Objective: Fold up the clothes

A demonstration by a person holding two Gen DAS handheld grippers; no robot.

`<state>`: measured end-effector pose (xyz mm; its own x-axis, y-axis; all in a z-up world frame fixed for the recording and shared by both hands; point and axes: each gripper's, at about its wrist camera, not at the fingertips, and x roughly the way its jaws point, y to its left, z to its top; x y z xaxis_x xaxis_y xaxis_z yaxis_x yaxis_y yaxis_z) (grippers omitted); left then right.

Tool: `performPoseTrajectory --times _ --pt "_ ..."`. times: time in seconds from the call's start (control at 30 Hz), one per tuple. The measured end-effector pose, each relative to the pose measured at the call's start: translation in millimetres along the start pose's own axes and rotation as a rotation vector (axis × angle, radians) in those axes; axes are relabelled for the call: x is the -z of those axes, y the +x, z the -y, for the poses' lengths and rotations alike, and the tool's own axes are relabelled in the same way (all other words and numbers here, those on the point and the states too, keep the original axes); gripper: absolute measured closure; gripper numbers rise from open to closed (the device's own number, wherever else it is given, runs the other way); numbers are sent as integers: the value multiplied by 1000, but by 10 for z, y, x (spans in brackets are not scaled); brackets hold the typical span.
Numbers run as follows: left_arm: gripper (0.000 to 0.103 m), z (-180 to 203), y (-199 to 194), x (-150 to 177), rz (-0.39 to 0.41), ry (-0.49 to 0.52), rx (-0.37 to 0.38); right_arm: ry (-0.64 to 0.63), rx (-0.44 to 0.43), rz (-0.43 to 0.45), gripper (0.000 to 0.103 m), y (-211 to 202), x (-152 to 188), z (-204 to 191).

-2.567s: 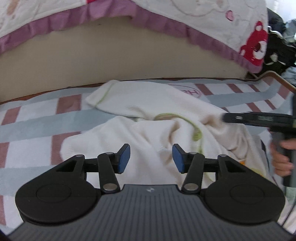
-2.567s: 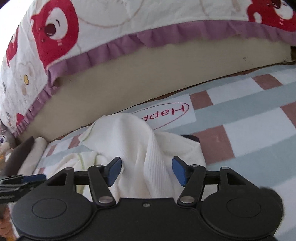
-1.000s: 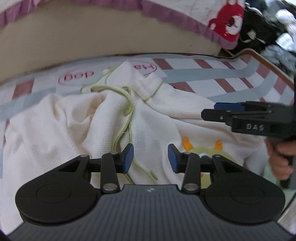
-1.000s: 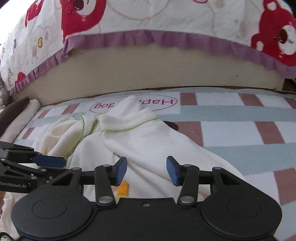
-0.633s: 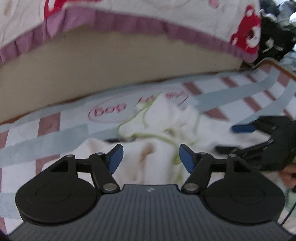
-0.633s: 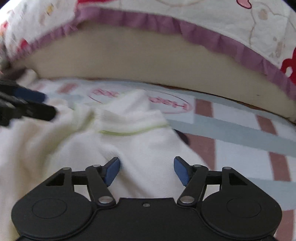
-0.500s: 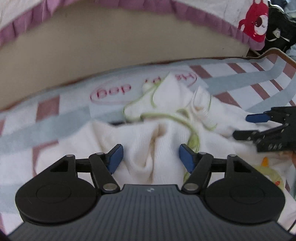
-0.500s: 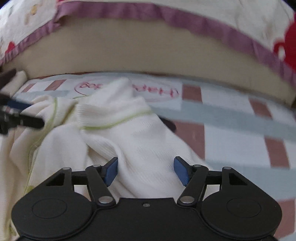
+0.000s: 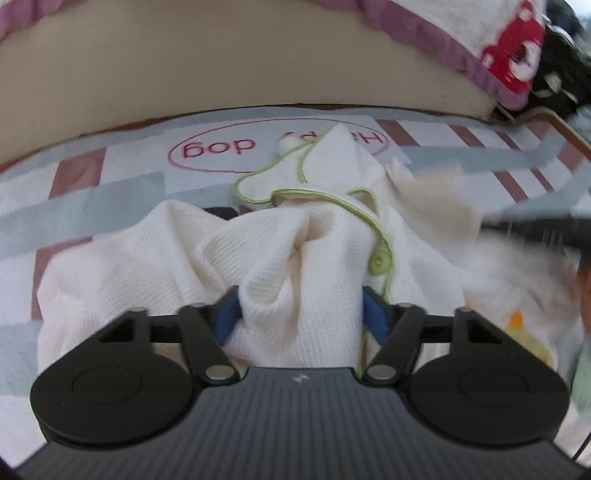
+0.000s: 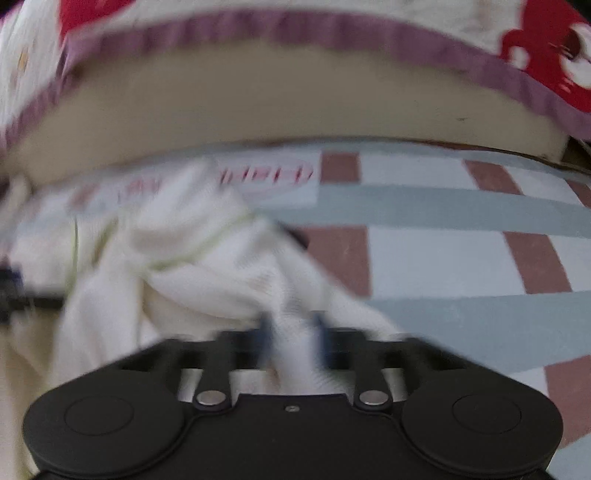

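1. Our left gripper (image 9: 301, 314) is closing, its blue pads already against a thick bunch of the cream baby garment (image 9: 295, 240); our right gripper (image 10: 291, 338) is closing, pinching a narrow fold.
2. The garment lies crumpled on the striped mat (image 10: 443, 251).
3. We judge that bunched layers could slip or drag unevenly.
4. The mattress side (image 9: 258, 66) bounds the far edge; bare mat opens rightward.

A home bedroom is showing here: a bed's quilted coverlet (image 10: 480, 22), printed with red bears and trimmed in a purple frill, is hanging over a beige mattress edge (image 9: 258, 62), while a checked "Happy dog" blanket (image 9: 110, 192) is lying spread below it.
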<state>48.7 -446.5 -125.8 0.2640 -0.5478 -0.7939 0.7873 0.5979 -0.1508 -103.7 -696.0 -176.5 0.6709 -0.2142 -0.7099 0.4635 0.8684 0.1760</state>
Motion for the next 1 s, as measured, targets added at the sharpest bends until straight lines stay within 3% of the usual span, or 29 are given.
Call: performPoseTrajectory --times 0.03,0.1,0.2,0.23,0.3,0.43,0.6,0.67,0.7,0.73,0.77,0.83,0.93,1.0 --pt "59 31 -38 2 7 30 -9 19 48 60 96 -132 -59 74" --pt "59 67 -134 8 26 64 -6 40 179 177 98 -418 -172 221" --pt "58 54 -266 18 47 61 16 41 463 345 98 -930 -262 491" --pt "57 34 -292 21 51 52 16 91 495 363 98 -1058 -265 641" --pt "57 -14 -322 21 53 29 9 231 524 364 98 -1208 -199 1005" --pt "56 -142 -352 23 53 -46 -22 374 716 346 98 -1284 -66 1467" --pt "55 -255 -400 77 71 -76 -79 474 824 448 98 -1654 -21 1747" --pt "55 -304 -428 91 79 -88 -102 527 875 405 95 -1675 -3 1880" --pt "55 -338 -450 92 86 -98 -117 548 885 349 87 -1614 -1 1954" --pt "55 -378 -480 92 98 -110 -132 563 885 276 86 -1515 -5 2029" --pt "55 -423 -516 92 115 -124 -146 578 884 202 76 -1416 -9 2103" --pt "51 -551 -565 70 142 -166 -163 582 763 148 75 -1304 -29 2098" --pt "50 -756 -555 25 148 -240 -167 512 461 221 73 -1246 -169 1711" --pt "49 -877 -517 5 147 -267 -168 455 253 278 61 -1215 -274 1421"
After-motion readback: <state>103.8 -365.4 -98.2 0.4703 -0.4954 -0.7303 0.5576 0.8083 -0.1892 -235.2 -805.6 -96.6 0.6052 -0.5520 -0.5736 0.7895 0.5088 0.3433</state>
